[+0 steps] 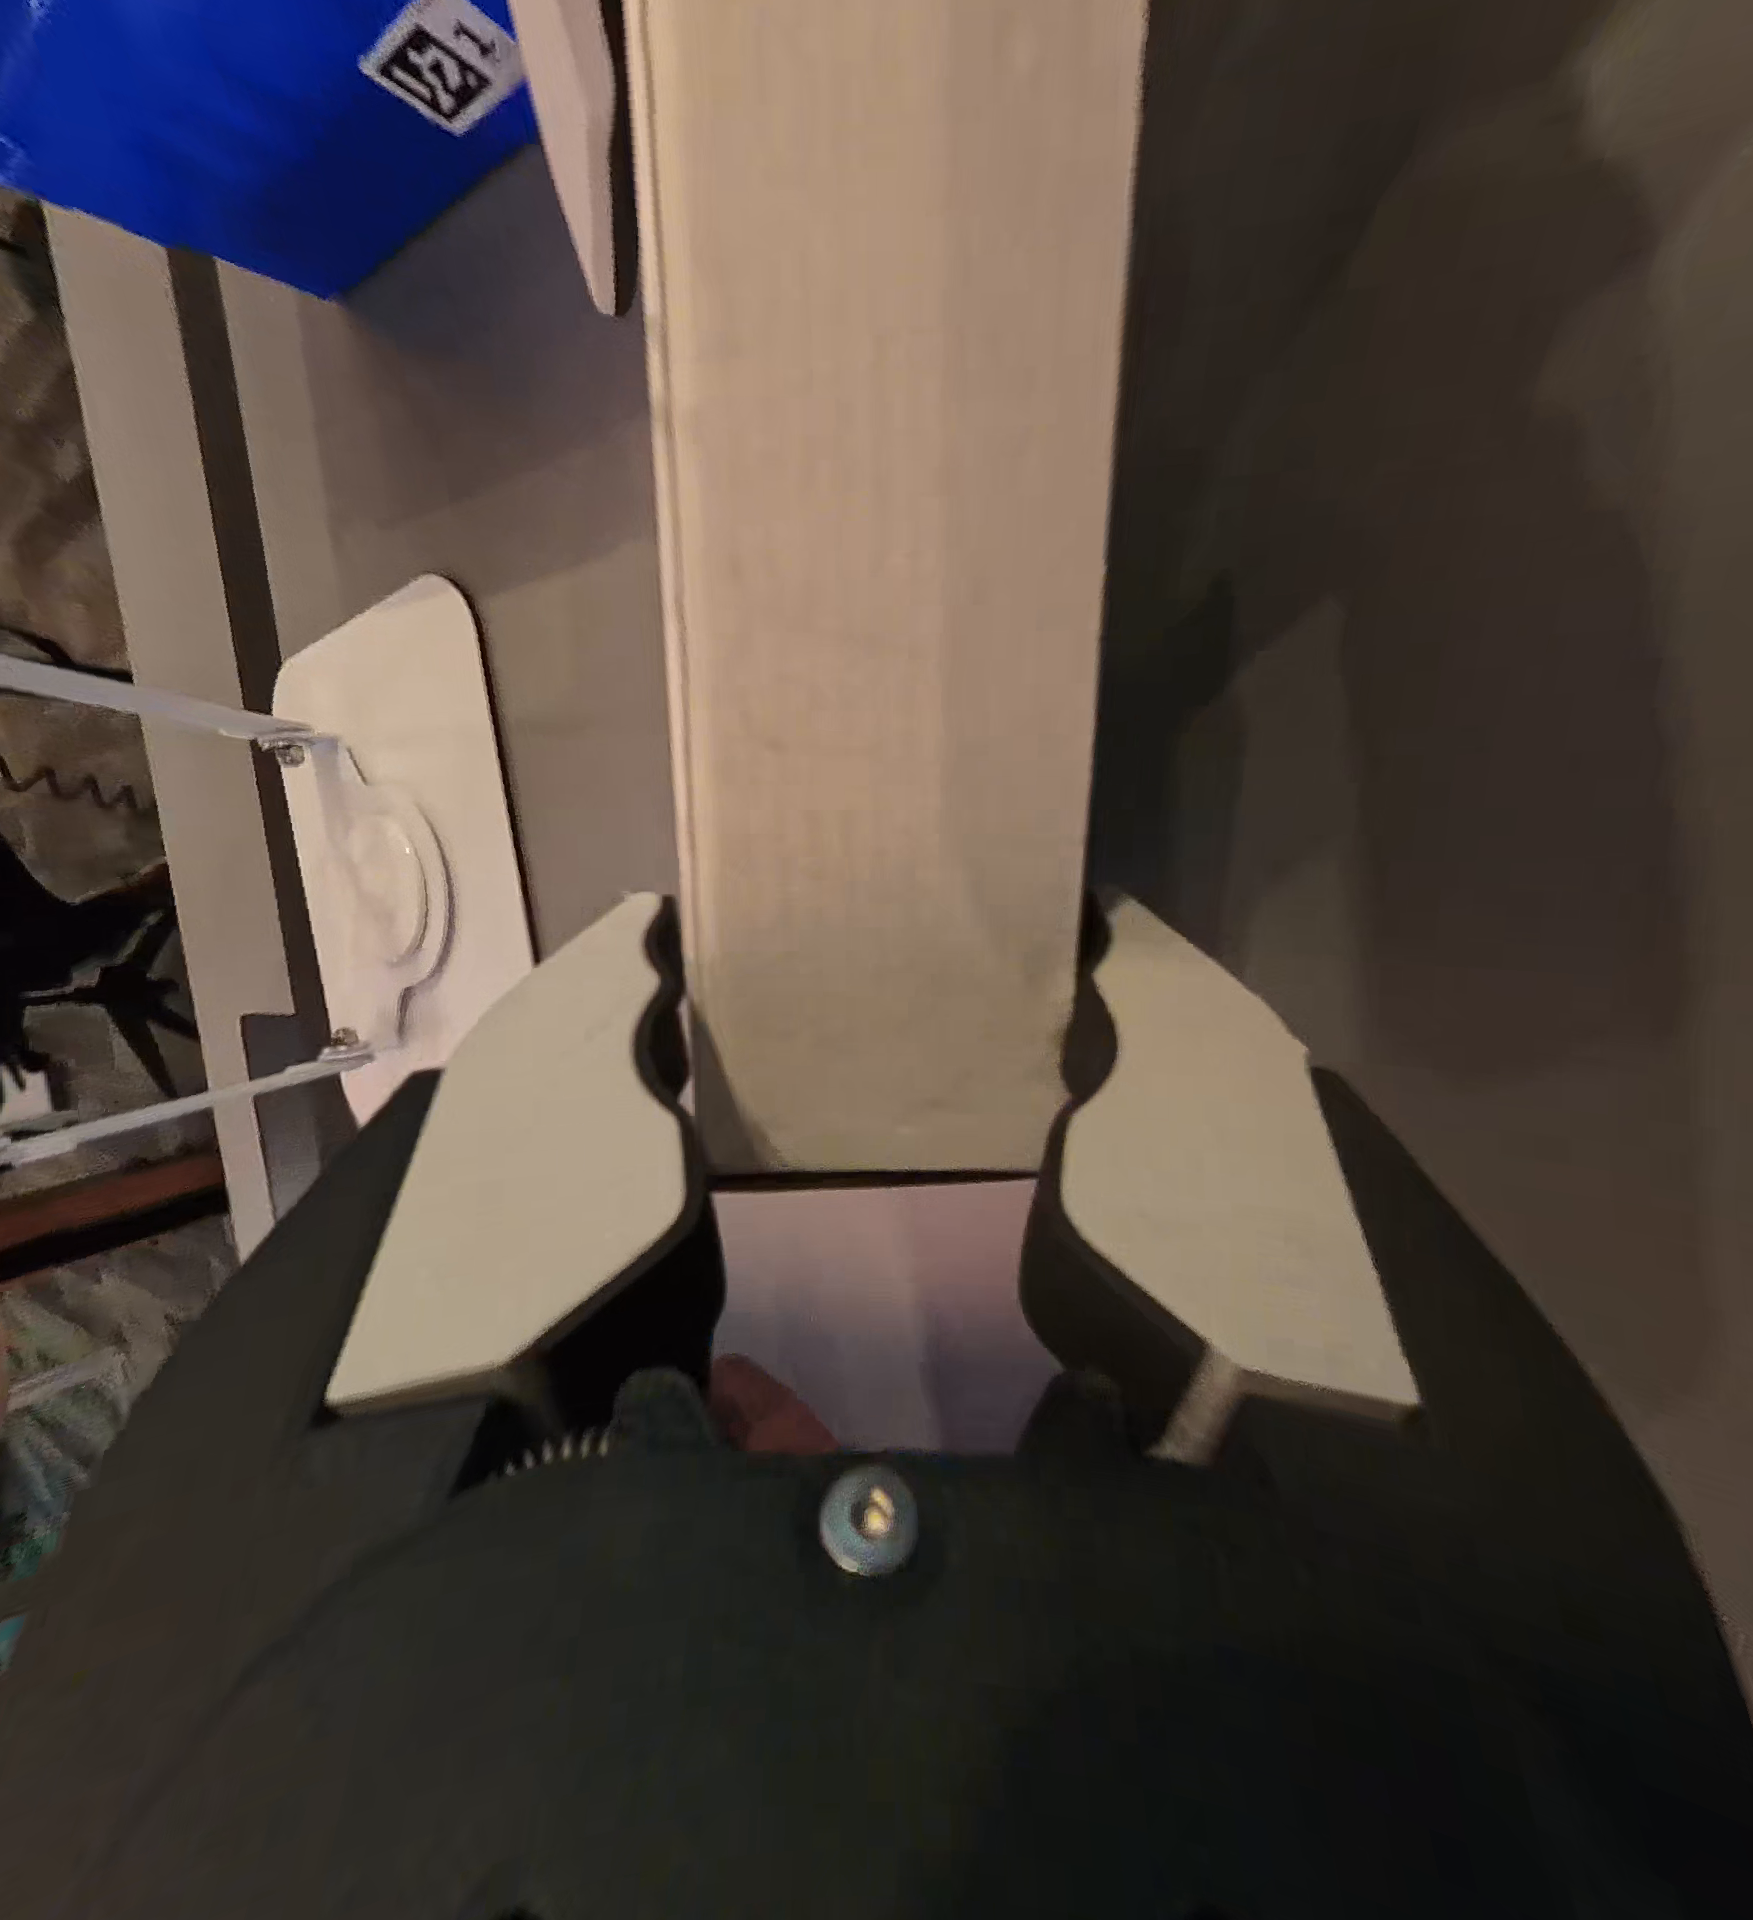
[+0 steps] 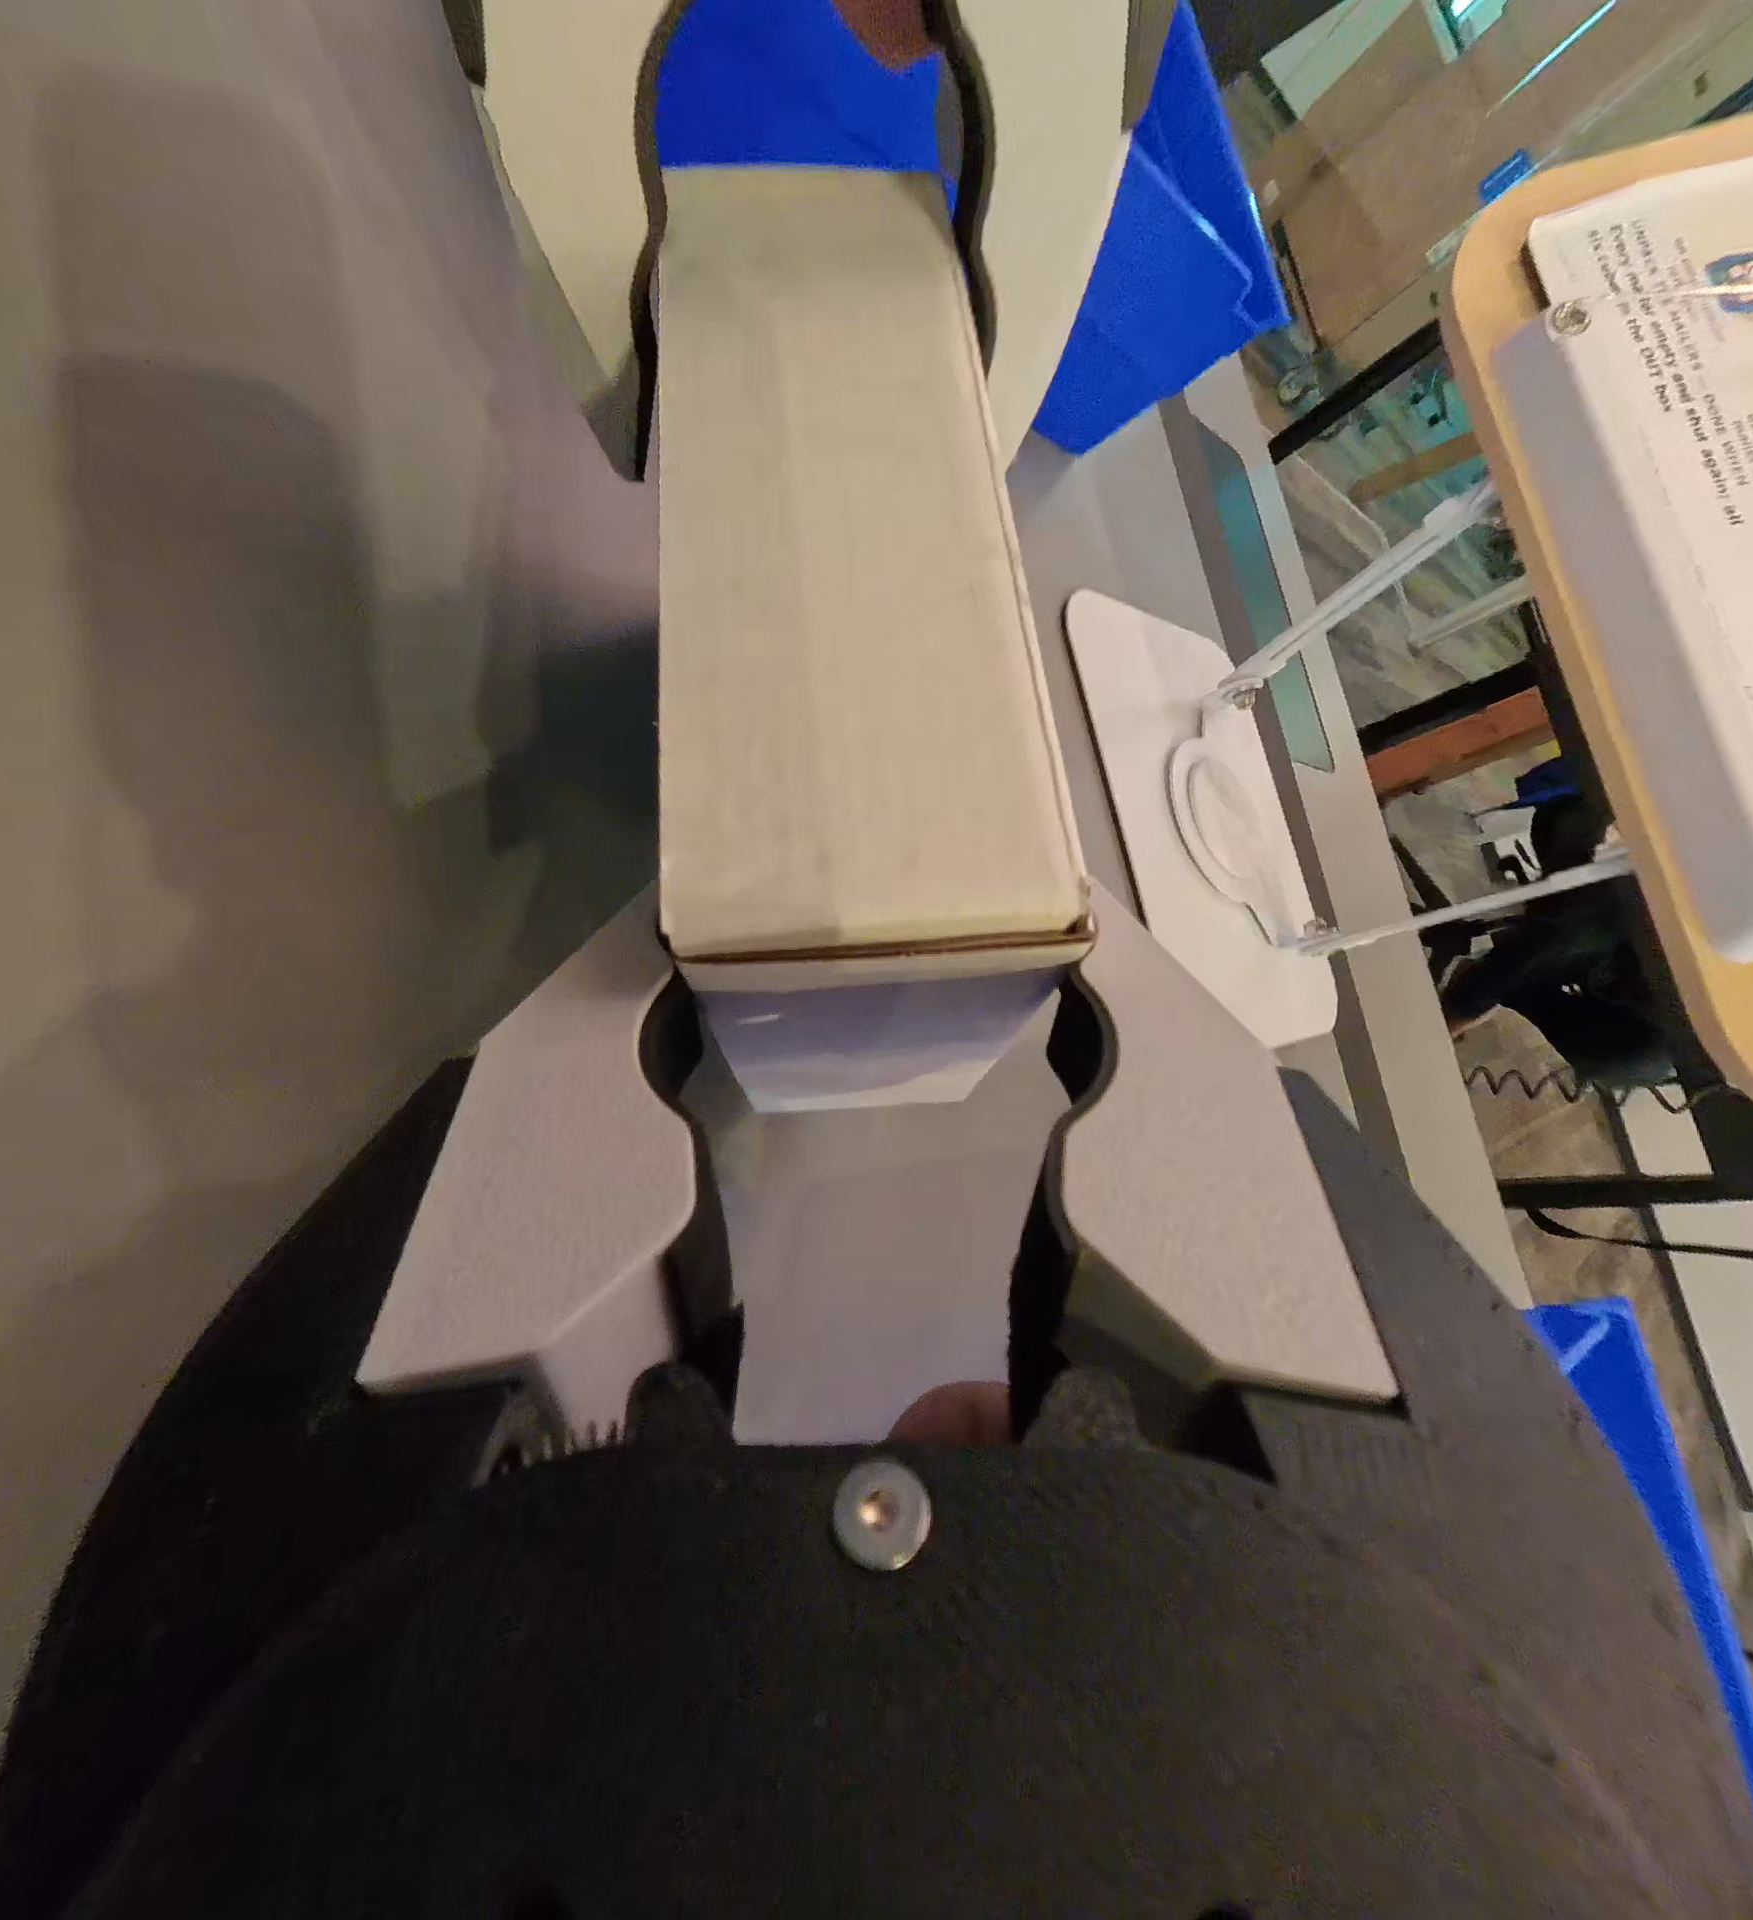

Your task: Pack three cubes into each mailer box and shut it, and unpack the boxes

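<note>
One white mailer box [image 1: 882,644] is held between both grippers, closed, with its narrow face toward each camera. The left gripper [image 1: 877,1013] is clamped on the box end at frame centre. In the right wrist view, the right gripper [image 2: 877,997] is clamped on the near end, and the left gripper grips the far end at top centre. One blue bin [image 1: 207,135] sits upper left. No cubes are visible.
</note>
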### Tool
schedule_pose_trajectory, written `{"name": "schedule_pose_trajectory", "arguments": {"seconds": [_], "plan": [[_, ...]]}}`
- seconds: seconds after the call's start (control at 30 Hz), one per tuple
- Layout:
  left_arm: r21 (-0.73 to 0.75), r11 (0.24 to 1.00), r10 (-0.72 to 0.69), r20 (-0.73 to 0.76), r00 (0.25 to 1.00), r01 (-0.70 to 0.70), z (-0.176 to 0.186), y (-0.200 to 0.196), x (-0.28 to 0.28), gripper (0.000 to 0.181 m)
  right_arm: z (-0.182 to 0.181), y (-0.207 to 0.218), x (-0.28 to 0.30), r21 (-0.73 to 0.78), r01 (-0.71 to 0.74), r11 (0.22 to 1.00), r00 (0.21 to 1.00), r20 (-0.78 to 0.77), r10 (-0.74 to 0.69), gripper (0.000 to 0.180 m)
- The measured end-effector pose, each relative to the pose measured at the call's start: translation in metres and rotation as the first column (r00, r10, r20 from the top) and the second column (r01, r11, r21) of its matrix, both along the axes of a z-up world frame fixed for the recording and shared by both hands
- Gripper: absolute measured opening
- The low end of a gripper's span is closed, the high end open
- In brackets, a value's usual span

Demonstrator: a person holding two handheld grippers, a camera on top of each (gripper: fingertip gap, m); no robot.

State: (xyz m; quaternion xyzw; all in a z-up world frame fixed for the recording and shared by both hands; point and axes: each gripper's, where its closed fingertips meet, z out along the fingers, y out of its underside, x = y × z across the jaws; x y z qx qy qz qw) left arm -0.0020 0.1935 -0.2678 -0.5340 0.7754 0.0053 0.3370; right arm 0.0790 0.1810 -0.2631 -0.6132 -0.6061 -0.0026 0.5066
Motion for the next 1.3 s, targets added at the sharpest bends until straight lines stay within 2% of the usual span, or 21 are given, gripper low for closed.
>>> {"name": "schedule_pose_trajectory", "arguments": {"seconds": [0.1,0.13,0.2,0.27,0.33,0.43,0.57,0.93,1.3], "plan": [[0.085,0.996,-0.003,0.092,0.996,-0.005,0.002,0.003,0.007,0.068,-0.012,0.008,0.014,0.015,0.067,0.998,0.988,0.141,-0.069,0.066],[0.107,0.994,-0.003,0.090,0.996,-0.006,0.001,0.002,0.008,0.068,-0.013,0.008,0.020,0.036,0.096,0.995,0.970,0.221,-0.101,0.066],[0.157,0.987,0.010,0.055,0.998,-0.019,-0.001,0.005,0.006,0.068,-0.004,0.007,0.022,0.102,0.107,0.989,0.952,0.276,-0.131,0.078],[0.146,0.988,0.047,0.050,0.998,-0.054,-0.002,0.006,0.005,0.066,0.004,0.006,0.022,0.202,0.087,0.975,0.929,0.336,-0.153,0.078],[0.144,0.987,0.065,0.049,0.997,-0.072,-0.003,0.005,0.007,0.065,0.008,0.002,0.015,0.270,0.061,0.961,0.920,0.359,-0.159,0.075],[0.156,0.982,0.098,0.037,0.995,-0.103,-0.004,0.002,0.010,0.064,0.007,-0.001,0.003,0.355,0.058,0.933,0.897,0.392,-0.205,0.060],[0.208,0.969,0.132,0.024,0.991,-0.134,-0.006,0.003,0.012,0.064,0.005,0.001,0.003,0.422,0.078,0.903,0.865,0.422,-0.272,0.060],[0.258,0.957,0.127,0.047,0.991,-0.135,-0.007,0.000,0.016,0.064,0.006,-0.011,0.004,0.187,0.077,0.979,0.931,0.339,-0.138,0.055],[0.261,0.960,0.087,0.062,0.994,-0.101,-0.006,0.000,0.018,0.065,0.008,-0.017,0.002,-0.028,0.039,0.999,0.975,0.219,-0.032,0.053]]}}
